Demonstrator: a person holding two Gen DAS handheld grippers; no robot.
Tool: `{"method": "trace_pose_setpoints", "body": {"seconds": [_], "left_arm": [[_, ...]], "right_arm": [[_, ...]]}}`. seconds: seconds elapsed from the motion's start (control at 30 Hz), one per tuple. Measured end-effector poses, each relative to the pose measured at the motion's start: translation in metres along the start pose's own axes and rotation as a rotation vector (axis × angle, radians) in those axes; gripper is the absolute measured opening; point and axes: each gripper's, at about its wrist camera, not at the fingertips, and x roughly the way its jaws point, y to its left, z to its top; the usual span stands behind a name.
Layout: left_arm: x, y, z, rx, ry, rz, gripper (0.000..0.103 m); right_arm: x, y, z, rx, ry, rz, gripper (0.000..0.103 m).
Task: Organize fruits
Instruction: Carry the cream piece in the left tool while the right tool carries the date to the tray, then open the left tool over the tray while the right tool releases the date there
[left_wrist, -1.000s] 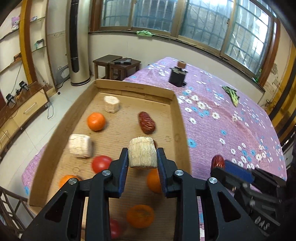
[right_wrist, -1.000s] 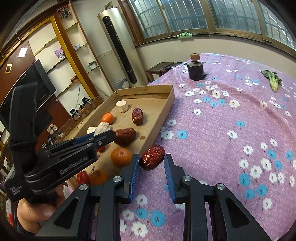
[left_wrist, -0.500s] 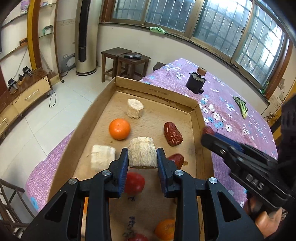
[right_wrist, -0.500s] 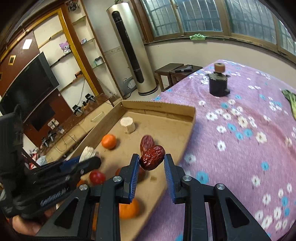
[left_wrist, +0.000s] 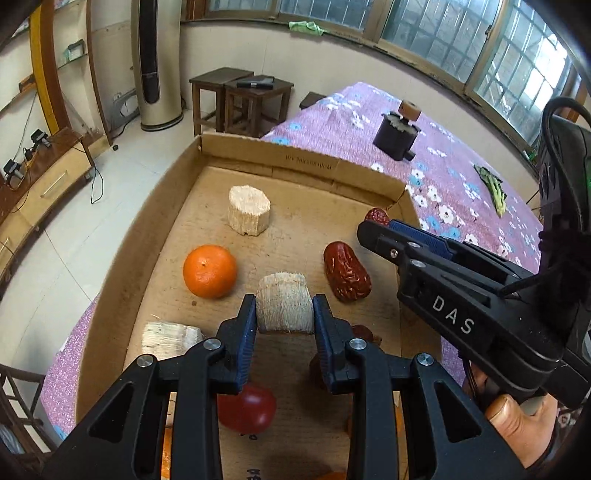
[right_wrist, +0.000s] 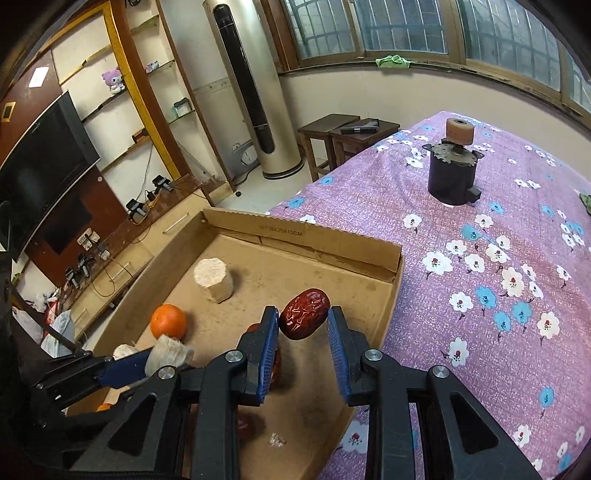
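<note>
My left gripper (left_wrist: 284, 314) is shut on a pale fibrous sugarcane chunk (left_wrist: 283, 306), held above the middle of the cardboard tray (left_wrist: 295, 162). My right gripper (right_wrist: 303, 325) is shut on a red date (right_wrist: 304, 314), held over the tray's right side (right_wrist: 391, 295); it shows in the left wrist view (left_wrist: 380, 221) with that date (left_wrist: 376, 215). In the tray lie an orange (left_wrist: 209, 271), another sugarcane chunk (left_wrist: 248, 215), a third chunk (left_wrist: 170, 338), a red date (left_wrist: 346, 271) and a tomato (left_wrist: 246, 408).
The tray sits at the left edge of a table with a purple flowered cloth (right_wrist: 498, 258). A black cylinder with a brown cap (right_wrist: 453, 166) stands farther back. A green vegetable (left_wrist: 493, 188) lies at the far right. Wooden stools (left_wrist: 240, 99) stand beyond the table.
Both grippers have moved forward over the tray toward its far end, still holding their loads. The right gripper with the date has come in over the tray's right side.
</note>
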Motion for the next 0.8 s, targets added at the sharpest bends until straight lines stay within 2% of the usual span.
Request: {"method": "trace_pose_setpoints", "body": {"seconds": [0.37,0.4,0.47,0.53,0.8], "left_arm": [[0.013,-0.004,0.0,0.026,0.082,0.029,0.028],[0.013,-0.004,0.0,0.029,0.082,0.033,0.029],[0.013,-0.005,0.0,0.033,0.082,0.055,0.038],[0.01,-0.005,-0.001,0.033,0.076,0.064,0.047],[-0.01,-0.004,-0.022,0.074,0.03,0.1,0.049]], "right_arm": [[0.011,0.002,0.001,-0.019,0.024,-0.002,0.029],[0.011,0.002,0.001,-0.023,0.026,-0.001,0.029],[0.01,0.003,0.001,-0.023,0.026,0.003,0.032],[0.006,0.002,0.001,-0.019,0.017,0.007,0.045],[-0.019,-0.001,-0.008,-0.03,-0.003,0.04,0.046]]}}
